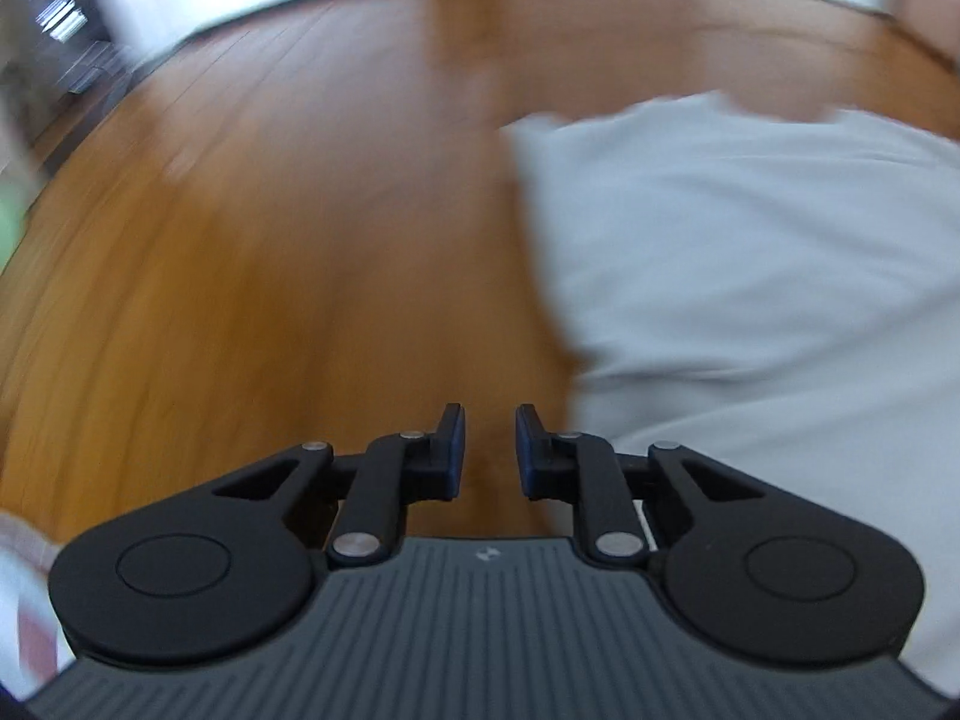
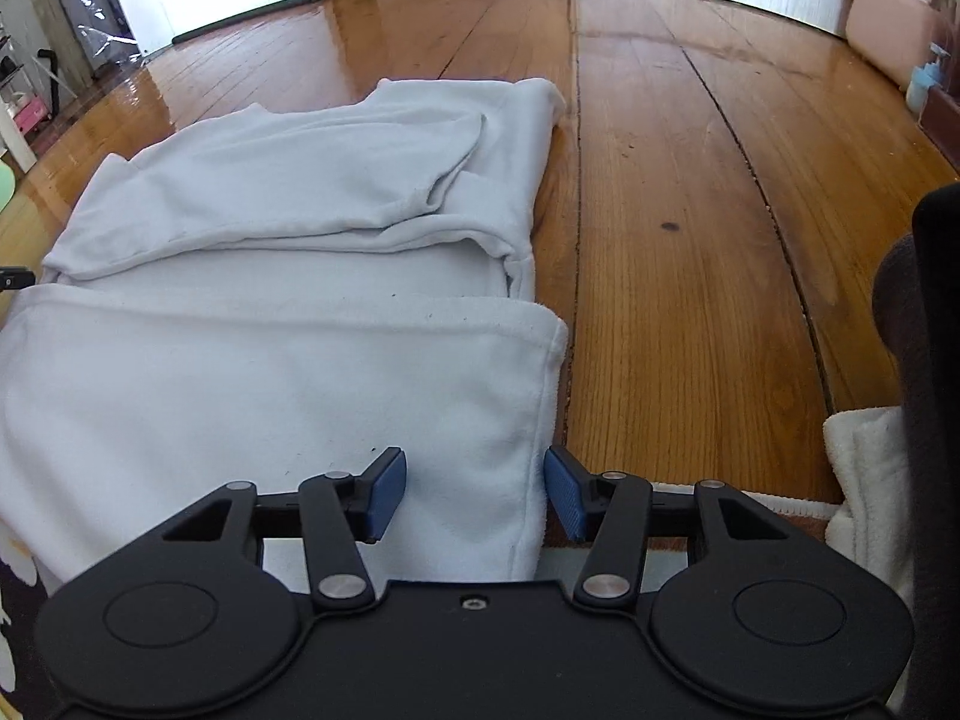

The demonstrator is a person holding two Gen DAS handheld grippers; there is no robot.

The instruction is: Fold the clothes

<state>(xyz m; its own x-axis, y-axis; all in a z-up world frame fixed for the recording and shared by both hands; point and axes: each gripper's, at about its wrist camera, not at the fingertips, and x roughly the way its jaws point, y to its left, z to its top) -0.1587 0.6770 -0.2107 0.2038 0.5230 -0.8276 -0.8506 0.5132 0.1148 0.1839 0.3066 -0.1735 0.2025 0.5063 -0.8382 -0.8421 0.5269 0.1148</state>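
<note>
Jaws first: your left gripper (image 1: 487, 450) has its pads a small way apart with nothing but bare floor (image 1: 270, 210) between them, and your right gripper (image 2: 474, 492) stands wide apart, straddling the near right edge of the white garment (image 2: 288, 312) without pinching it. That garment is your landmark. It lies flat on the wood floor, and your left gripper sits just off its left side, over bare boards. The left view is blurry, so don't trust fine detail there. Progress looks decent to me: the sleeve and sides seem tucked in and the near end is doubled over. What's probably left is one more fold lengthwise, then squaring up the edges.
</note>
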